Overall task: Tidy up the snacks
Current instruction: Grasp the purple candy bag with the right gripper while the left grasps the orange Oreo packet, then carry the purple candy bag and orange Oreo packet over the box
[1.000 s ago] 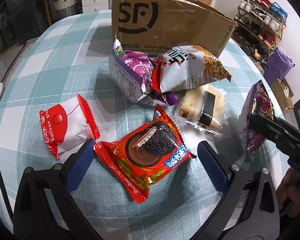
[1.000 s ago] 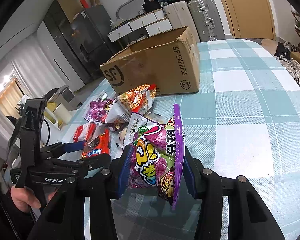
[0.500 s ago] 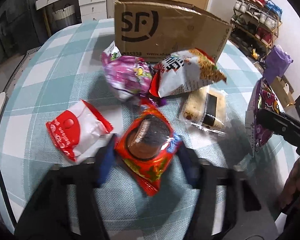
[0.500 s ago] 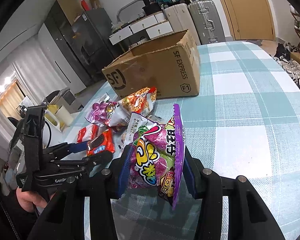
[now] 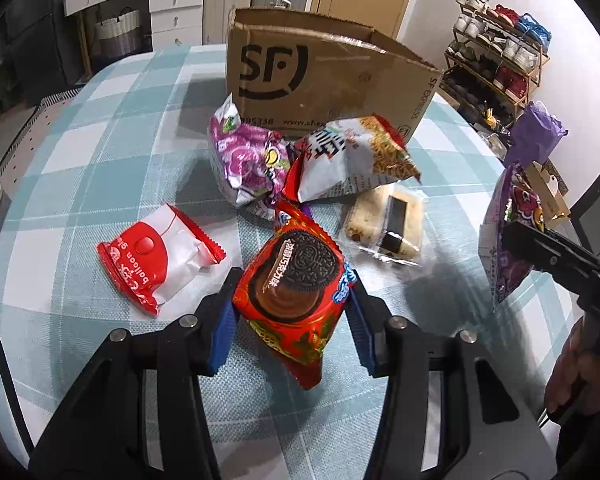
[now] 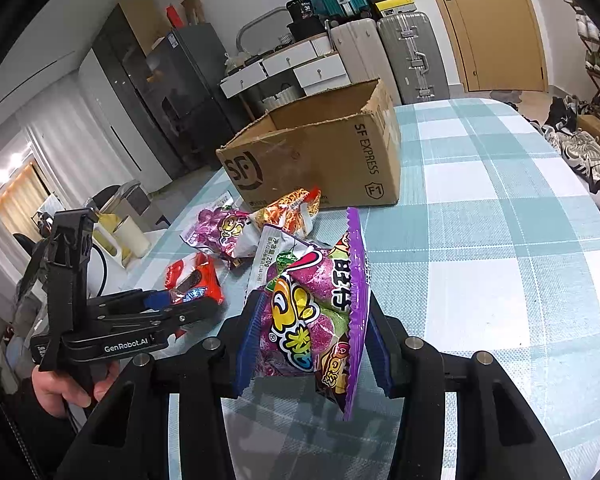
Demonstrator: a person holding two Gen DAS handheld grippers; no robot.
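Left gripper (image 5: pixel 292 304) clamps the red cookie packet (image 5: pixel 296 280), lifted off the checked table (image 5: pixel 100 152). Right gripper (image 6: pixel 312 340) grips the purple candy bag (image 6: pixel 320 312). Loose snacks at 12 o'clock; cardboard box (image 5: pixel 324 76) behind them.

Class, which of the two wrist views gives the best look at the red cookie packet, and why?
The left wrist view: the red cookie packet fills the centre, front printing clear, clamped between the left gripper's blue pads. The right wrist view shows it small and partly hidden behind that gripper.
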